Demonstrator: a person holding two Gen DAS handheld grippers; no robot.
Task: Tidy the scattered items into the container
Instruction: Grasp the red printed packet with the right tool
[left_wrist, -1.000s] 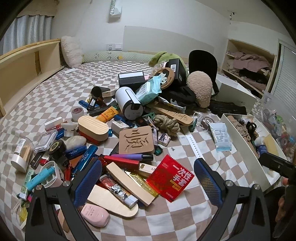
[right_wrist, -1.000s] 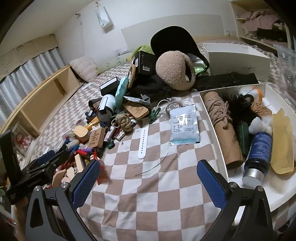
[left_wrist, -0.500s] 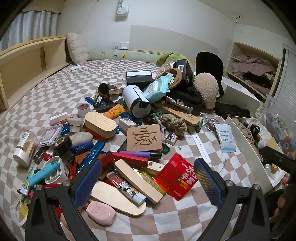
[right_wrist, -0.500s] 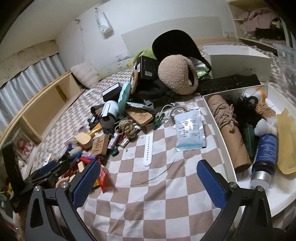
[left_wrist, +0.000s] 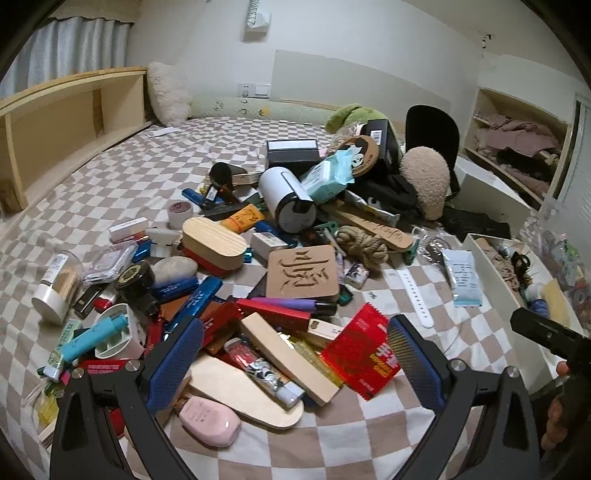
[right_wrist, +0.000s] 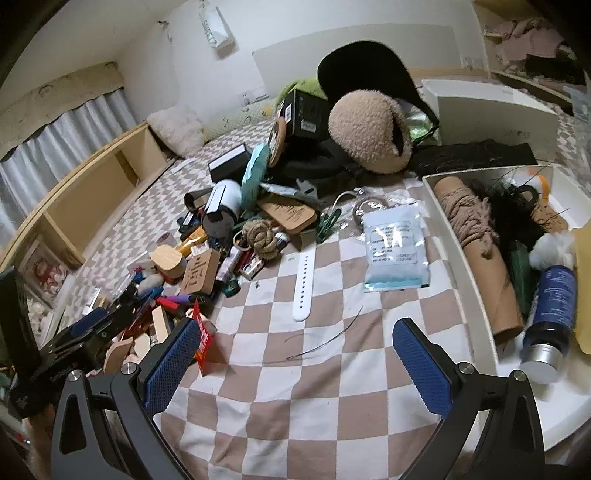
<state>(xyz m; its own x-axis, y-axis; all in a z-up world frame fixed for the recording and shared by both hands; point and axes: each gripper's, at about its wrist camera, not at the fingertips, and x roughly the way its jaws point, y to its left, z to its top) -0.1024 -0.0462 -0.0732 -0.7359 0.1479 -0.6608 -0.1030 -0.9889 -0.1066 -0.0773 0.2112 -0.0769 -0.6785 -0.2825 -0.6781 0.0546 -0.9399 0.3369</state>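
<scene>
A heap of small items covers the checkered bedspread (left_wrist: 332, 443). My left gripper (left_wrist: 295, 354) hangs open over its near edge, above a pale wooden block (left_wrist: 291, 362), a tube (left_wrist: 264, 371) and a red packet (left_wrist: 364, 352). A carved wooden coaster (left_wrist: 301, 273), a rope knot (left_wrist: 364, 245) and a white watch strap (left_wrist: 417, 295) lie farther off. My right gripper (right_wrist: 295, 354) is open and empty over bare cloth, left of the white container (right_wrist: 463, 258), which holds a cardboard tube (right_wrist: 480, 251), a blue bottle (right_wrist: 552, 306) and black feathers. A white sachet (right_wrist: 395, 245) lies beside it.
A beige fluffy earmuff (right_wrist: 369, 133), black cap (right_wrist: 364, 70) and white box (right_wrist: 487, 110) stand at the back. A wooden shelf (left_wrist: 55, 122) runs along the left bed edge. A person's hand (left_wrist: 557, 417) holds the other gripper at right.
Both grippers have drawn back and risen a little, so the pile and the container look slightly farther away. Both stay open and nothing on the bed has moved.
</scene>
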